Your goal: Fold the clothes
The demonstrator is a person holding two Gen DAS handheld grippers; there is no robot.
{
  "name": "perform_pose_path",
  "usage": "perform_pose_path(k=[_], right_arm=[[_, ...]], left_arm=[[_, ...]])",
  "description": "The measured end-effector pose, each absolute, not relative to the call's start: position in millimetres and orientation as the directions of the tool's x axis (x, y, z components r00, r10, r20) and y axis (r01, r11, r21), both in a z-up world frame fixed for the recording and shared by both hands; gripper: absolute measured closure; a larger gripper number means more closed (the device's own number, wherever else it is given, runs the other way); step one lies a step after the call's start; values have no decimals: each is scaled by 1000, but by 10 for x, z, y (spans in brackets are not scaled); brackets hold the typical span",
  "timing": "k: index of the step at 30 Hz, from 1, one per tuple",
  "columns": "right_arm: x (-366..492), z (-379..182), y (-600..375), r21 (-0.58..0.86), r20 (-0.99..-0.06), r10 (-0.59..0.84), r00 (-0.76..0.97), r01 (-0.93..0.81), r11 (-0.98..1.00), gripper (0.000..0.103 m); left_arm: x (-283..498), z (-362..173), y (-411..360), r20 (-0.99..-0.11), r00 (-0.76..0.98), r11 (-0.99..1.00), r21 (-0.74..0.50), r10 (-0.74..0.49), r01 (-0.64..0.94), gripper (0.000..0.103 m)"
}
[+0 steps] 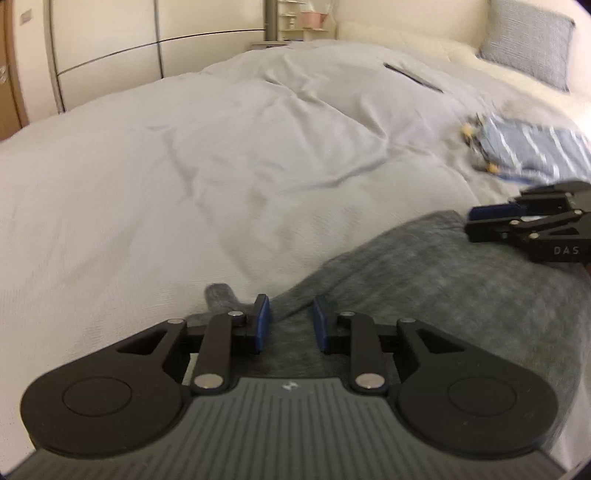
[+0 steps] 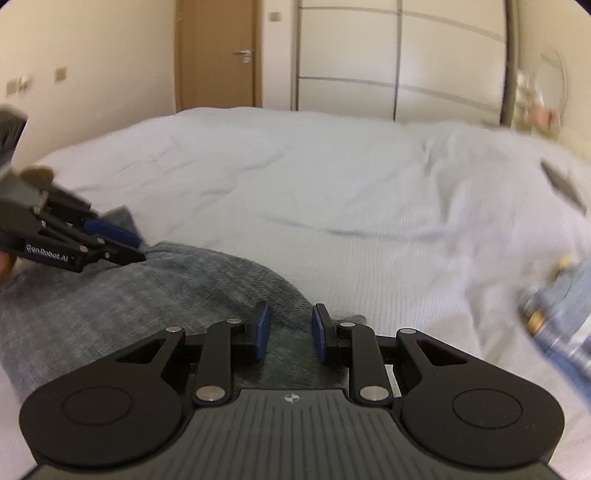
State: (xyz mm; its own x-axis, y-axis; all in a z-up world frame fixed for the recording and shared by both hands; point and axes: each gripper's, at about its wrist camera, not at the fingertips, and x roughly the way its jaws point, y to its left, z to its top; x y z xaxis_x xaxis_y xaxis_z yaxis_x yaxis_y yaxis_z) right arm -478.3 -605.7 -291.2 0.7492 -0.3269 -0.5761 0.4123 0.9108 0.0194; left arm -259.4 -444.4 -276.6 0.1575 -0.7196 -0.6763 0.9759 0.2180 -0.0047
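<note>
Low, both tongs [image 1: 290,323] [image 2: 290,328] over sweater [image 1: 424,288]

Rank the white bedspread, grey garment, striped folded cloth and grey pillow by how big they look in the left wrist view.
1. white bedspread
2. grey garment
3. and 4. striped folded cloth and grey pillow look alike; the pillow lies farther off.

Bed [image 1: 184,166] with pale grey rumpled duvet fills both views. Beyond bed's far side: cream sliding wardrobe [image 2: 399,62] with thin curved trim lines. Left of wardrobe: wooden door [image 2: 218,55], metal lever handle. Cream walls, switch plates left of door. At bed's head: grey patterned pillow [image 1: 528,48]; small shelf unit [image 1: 291,18], contents blurred, perhaps pink container.
</note>
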Motion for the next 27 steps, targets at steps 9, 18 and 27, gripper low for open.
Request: perform_pose_path(k=[9, 18, 27], right_arm=[[-5113, -2812, -5843, 71, -555, -313, 770, 419, 905, 79], [-5518, -2822, -5546, 91, -544, -307, 781, 419, 903, 80], [-5896, -2594, -5129, -111, -533, -437, 724, 452, 885, 79]], left_arm=[[-2812, -2550, -3757, -629, 195, 196, 69, -753, 978, 86], [-2895, -2704, -3456, -649, 174, 149, 94, -741, 984, 85], [-3507, -2473, -3107, -540, 195, 72, 239, -819, 968, 76]])
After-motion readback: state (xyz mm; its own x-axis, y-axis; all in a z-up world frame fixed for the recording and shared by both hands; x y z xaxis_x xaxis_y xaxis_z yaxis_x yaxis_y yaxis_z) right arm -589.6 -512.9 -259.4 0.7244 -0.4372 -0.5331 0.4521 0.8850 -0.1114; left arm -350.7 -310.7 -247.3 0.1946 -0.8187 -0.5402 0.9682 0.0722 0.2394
